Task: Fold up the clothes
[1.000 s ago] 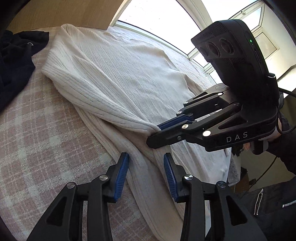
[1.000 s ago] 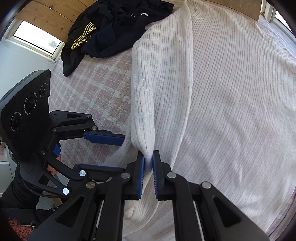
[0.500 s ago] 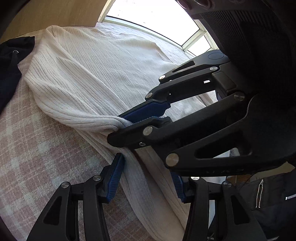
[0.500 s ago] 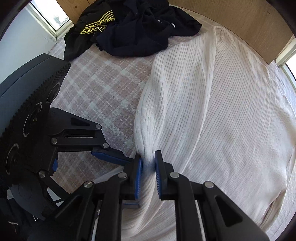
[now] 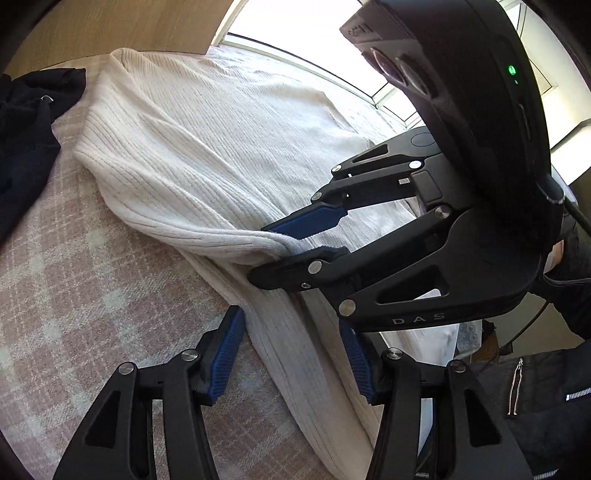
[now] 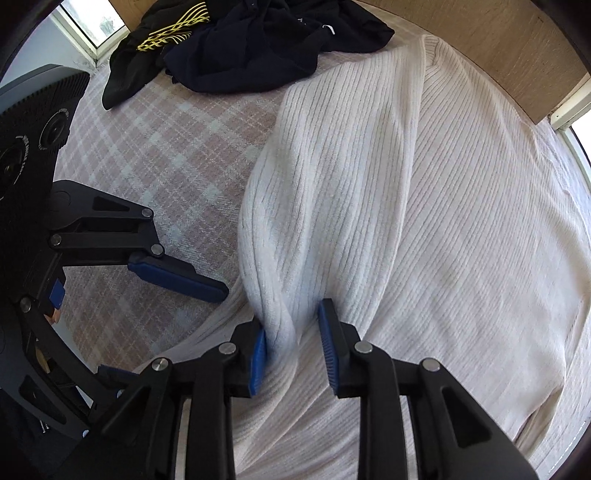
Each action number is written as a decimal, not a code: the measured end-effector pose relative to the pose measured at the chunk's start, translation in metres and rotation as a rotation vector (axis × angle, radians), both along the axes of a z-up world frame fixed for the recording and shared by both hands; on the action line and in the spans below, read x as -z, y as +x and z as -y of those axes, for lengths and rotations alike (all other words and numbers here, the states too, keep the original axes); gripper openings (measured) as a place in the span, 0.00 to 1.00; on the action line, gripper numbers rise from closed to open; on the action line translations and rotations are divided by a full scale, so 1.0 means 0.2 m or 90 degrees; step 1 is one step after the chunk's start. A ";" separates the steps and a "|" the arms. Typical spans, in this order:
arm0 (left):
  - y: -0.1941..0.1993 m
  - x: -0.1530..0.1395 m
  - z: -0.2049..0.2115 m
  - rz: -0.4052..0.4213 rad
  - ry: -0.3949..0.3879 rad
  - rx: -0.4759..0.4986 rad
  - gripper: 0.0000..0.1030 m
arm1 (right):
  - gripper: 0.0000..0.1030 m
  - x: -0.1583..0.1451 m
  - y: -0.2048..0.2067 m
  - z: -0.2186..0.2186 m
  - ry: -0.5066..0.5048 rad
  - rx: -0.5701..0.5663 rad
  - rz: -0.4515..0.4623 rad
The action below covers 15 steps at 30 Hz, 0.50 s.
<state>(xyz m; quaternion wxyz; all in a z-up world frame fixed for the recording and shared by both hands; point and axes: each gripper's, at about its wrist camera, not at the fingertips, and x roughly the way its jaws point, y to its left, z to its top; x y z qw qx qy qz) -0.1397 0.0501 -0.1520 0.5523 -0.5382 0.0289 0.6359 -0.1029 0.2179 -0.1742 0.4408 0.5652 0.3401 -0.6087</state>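
A cream ribbed sweater lies spread on the bed, one side folded over into a thick ridge. My right gripper points down at the near end of that ridge. Its jaws are opening: the bunched fold touches the left pad and stands clear of the other. In the left wrist view the right gripper straddles the same fold tip. My left gripper sits just below it, jaws opening, astride a flat strip of the sweater without pressing it. From the right wrist view the left gripper is at the left.
A black garment with yellow print is heaped at the far left, also seen as a dark pile. The pink plaid bedspread shows left of the sweater. A wooden headboard and bright window lie beyond. A person's dark zipped jacket is at right.
My right gripper's jaws, shut on the sweater fold a second ago, have parted and the fold has slackened. The left jaws have widened a little. Both hands stay near the same spot.
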 end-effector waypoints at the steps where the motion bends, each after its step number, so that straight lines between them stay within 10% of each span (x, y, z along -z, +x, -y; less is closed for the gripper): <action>1: 0.00 -0.01 -0.01 -0.004 0.004 0.006 0.50 | 0.24 0.00 -0.01 -0.01 -0.003 0.005 0.005; 15: -0.04 -0.03 -0.12 -0.062 -0.036 0.083 0.50 | 0.24 -0.02 -0.13 -0.11 -0.018 0.042 0.036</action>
